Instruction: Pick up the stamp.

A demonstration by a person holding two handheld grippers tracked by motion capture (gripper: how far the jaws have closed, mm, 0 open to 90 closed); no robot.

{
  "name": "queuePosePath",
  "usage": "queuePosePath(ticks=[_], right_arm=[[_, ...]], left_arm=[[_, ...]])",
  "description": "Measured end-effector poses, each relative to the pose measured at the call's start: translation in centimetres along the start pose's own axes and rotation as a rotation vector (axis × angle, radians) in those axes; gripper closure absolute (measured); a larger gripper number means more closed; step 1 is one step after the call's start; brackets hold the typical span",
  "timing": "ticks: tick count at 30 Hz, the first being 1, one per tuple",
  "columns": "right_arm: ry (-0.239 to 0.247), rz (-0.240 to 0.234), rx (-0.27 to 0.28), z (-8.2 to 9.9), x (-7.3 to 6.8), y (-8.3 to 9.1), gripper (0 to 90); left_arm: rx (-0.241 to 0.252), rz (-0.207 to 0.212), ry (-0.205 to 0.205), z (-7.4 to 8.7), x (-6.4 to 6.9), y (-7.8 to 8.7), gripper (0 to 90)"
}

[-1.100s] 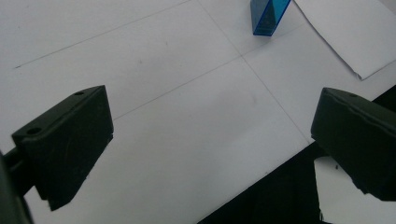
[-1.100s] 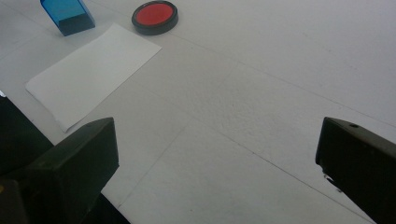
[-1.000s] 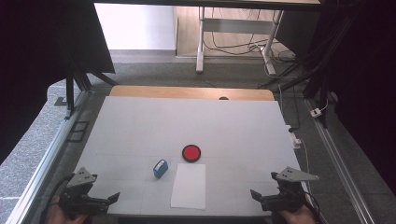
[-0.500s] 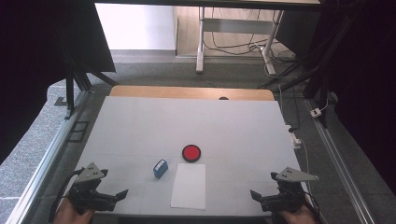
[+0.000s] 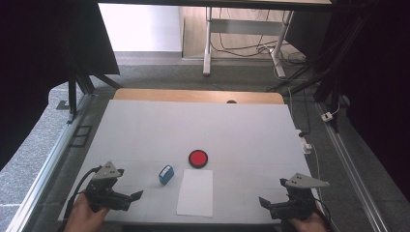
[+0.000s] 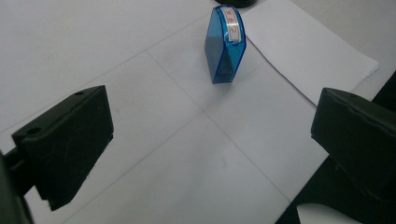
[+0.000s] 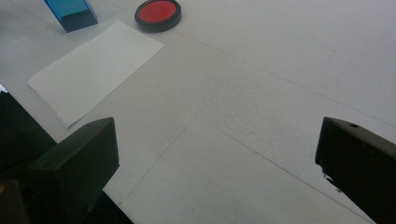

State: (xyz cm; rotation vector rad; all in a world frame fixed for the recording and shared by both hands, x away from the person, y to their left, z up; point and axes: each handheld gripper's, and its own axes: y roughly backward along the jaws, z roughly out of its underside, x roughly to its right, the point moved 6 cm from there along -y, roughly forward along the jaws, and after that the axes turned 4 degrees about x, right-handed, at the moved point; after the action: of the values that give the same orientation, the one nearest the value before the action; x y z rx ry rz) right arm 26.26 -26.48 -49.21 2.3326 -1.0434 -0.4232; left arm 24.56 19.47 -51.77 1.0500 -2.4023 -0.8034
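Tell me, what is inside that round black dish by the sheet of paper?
The round black dish holds a flat red pad filling it to the rim, likely ink. Nothing lies on the pad. What is under the red surface is covered.

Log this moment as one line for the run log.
left gripper: open, aimed at blue stamp | right gripper: open, empty | paper flat beside red ink pad

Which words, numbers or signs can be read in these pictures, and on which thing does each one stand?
Blue stamp: a white strip along its top edge bears red marks, too blurred to read.
Red ink pad: no text visible.
White sheet of paper: blank.
Left gripper and right gripper: no label visible.
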Motion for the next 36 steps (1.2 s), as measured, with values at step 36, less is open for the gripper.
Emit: queuePosePath(ticks=[36], right_arm=[[0.009,0.0,-0.015,0.1,-0.1,-0.1,0.0]], left_arm=[[-0.111,0.006,-0.104,-3.9,0.9,-8.3,0.0]])
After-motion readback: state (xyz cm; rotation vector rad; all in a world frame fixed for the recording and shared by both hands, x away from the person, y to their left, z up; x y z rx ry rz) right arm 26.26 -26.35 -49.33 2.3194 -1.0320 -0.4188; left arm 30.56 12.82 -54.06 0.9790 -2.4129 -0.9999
